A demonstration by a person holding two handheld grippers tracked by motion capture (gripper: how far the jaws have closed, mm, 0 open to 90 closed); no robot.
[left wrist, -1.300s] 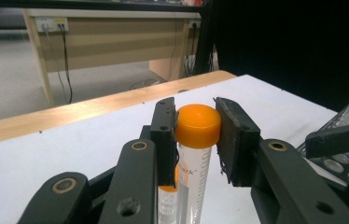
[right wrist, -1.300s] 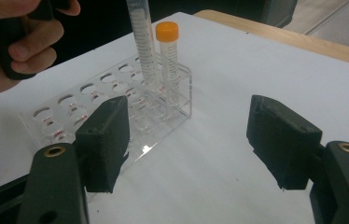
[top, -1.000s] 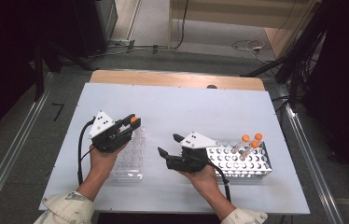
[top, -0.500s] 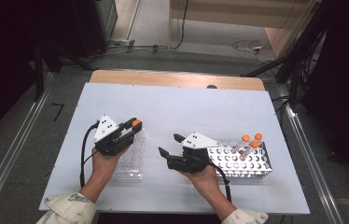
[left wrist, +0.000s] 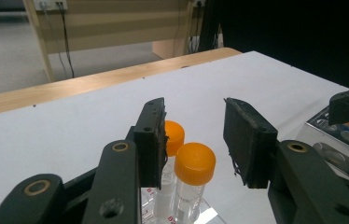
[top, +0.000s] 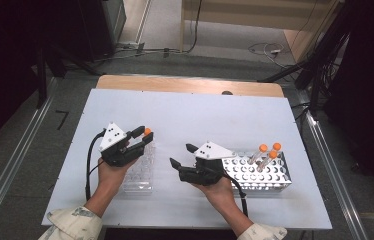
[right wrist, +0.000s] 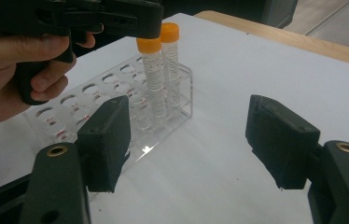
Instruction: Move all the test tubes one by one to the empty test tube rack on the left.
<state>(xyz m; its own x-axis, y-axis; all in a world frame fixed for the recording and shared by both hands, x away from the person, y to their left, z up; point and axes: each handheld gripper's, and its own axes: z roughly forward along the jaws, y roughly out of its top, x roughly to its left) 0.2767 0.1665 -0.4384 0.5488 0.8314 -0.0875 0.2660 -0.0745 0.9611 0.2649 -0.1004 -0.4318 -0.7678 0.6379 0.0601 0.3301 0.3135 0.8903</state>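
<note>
Two racks stand on the white rectangular desk (top: 195,115) toward its near edge: a perforated metal tube rack (top: 260,172) at near right holding three orange-capped tubes, and a clear plastic tube rack (top: 140,170) at near left. Two orange-capped clear plastic tubes (right wrist: 159,70) stand upright at the clear rack's far end. The left gripper (top: 142,136), jaws apart, brackets their caps, judged releasing or seizing. The right gripper (top: 182,156) waits between the racks, jaws apart, empty. The desk's far half offers ample room.
</note>
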